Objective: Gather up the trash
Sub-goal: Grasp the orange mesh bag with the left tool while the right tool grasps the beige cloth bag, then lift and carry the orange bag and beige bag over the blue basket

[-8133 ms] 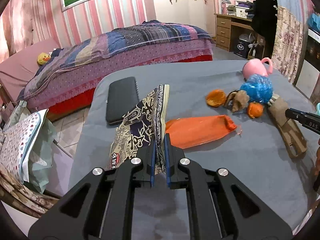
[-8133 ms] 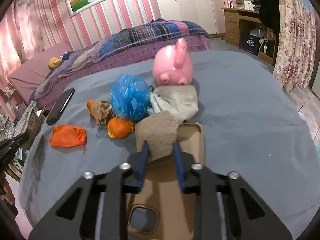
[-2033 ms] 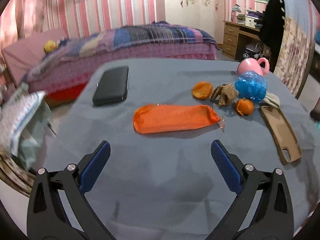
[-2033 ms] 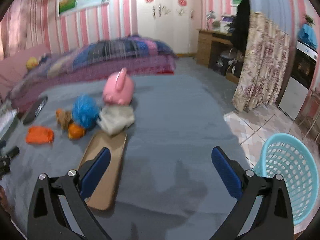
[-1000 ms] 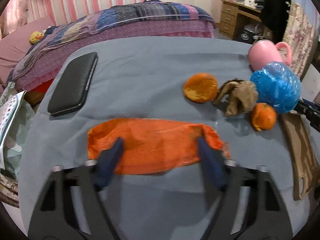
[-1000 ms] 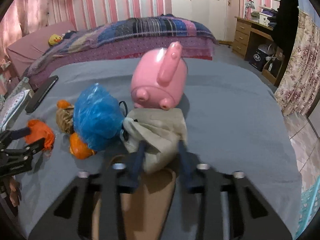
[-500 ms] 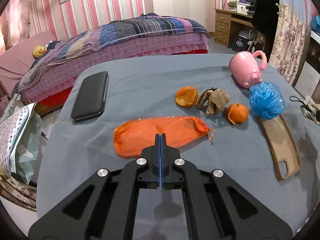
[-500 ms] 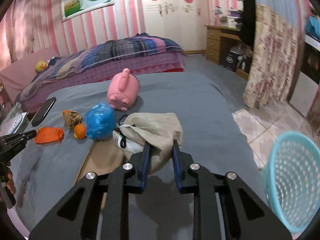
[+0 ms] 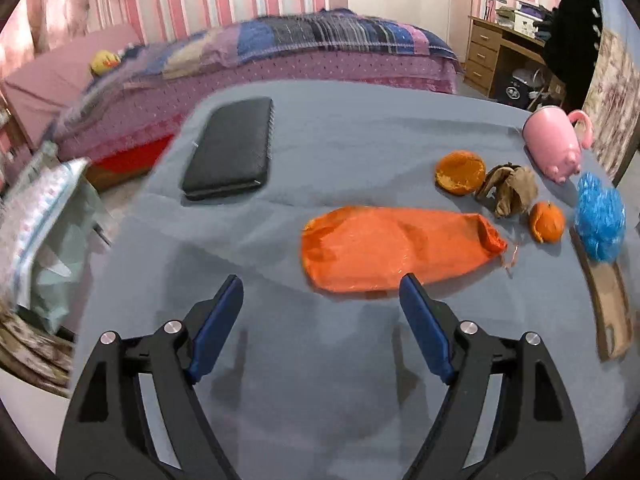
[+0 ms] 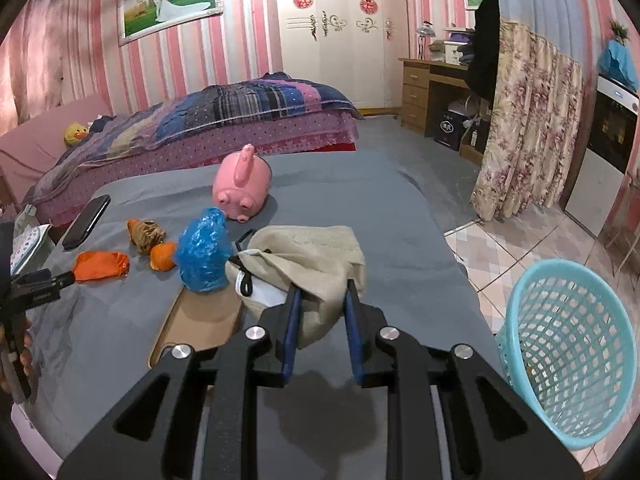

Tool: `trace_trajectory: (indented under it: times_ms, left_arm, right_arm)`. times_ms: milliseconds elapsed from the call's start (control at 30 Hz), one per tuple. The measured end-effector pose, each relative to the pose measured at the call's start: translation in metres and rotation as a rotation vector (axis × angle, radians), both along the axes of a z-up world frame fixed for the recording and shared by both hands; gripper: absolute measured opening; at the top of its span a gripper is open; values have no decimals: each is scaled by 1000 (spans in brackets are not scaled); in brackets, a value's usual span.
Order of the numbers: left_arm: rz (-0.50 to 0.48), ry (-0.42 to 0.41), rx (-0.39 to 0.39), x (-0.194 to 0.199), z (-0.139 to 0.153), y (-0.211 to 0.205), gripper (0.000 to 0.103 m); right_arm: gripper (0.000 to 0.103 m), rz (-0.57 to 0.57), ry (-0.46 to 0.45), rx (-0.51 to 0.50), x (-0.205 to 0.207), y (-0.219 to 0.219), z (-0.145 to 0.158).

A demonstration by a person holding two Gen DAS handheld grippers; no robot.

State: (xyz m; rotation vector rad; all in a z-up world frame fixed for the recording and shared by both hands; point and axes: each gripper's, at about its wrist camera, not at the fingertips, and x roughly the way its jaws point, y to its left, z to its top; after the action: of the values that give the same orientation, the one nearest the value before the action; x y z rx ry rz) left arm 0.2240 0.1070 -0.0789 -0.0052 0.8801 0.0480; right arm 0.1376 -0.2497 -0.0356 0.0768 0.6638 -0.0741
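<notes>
My right gripper [image 10: 320, 296] is shut on a beige cloth bag [image 10: 312, 260] and holds it above the grey table, left of a light blue basket [image 10: 568, 344] on the floor. My left gripper [image 9: 320, 300] is open and empty, just short of an orange bag [image 9: 392, 248] lying flat on the table; the bag also shows in the right wrist view [image 10: 102, 266]. Beyond it lie an orange peel [image 9: 460, 172], a brown crumpled paper [image 9: 510, 190], an orange [image 9: 546, 222] and a blue plastic bag [image 9: 600, 220].
A black case [image 9: 230, 154] lies at the table's far left. A pink pig mug [image 9: 554, 150] lies on its side at the far right. A tan board [image 9: 608, 300] lies by the right edge. A bed [image 10: 200, 128] stands behind the table [image 9: 360, 128].
My left gripper has opened and moved left of the orange bag. My right gripper has carried the beige bag further toward the basket.
</notes>
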Motion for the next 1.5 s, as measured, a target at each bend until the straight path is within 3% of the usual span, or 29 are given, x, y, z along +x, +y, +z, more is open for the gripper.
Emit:
trace_trajectory:
  times_ms: [200,267,300,400,467,600,800,1100,1233,1500]
  left_arm:
    - [-15,41,8,26,-18,-11,76]
    - [-49,34,11,28,-17,-17,50]
    - [-62,26,20,27,-15,-21,45]
    - [-93,13,56,25,-13,-31,10]
    - [-96,8,78,23,-11,-34,1]
    - [-96,-19,44,11,4,-34,0]
    - [-108,-131,-13,-15,53,-46,0]
    - [-250,-302,-46,-57,131,-110,0]
    - [-321,-327,-65,-72,145,-143,0]
    - [-454,-321,-97,-90,141,-215,0]
  right_arm:
    - [22,1,11,-27,-1,0,-1]
    - [22,-7,23,-20,0,-5,-5]
    - [22,-10,27,-18,0,-6,-6]
    - [22,-16,44,-10,2,-9,-11]
    - [22,-11,44,-11,1,-9,-11]
    - [22,-7,38,-12,1,-11,-9]
    - [22,-27,8,13,-6,-22,-2]
    - [22,-85,-46,39,-23,-51,15]
    - [22,-108,-60,34,-28,-63,21]
    - [22,-159,-80,27,-41,-88,28]
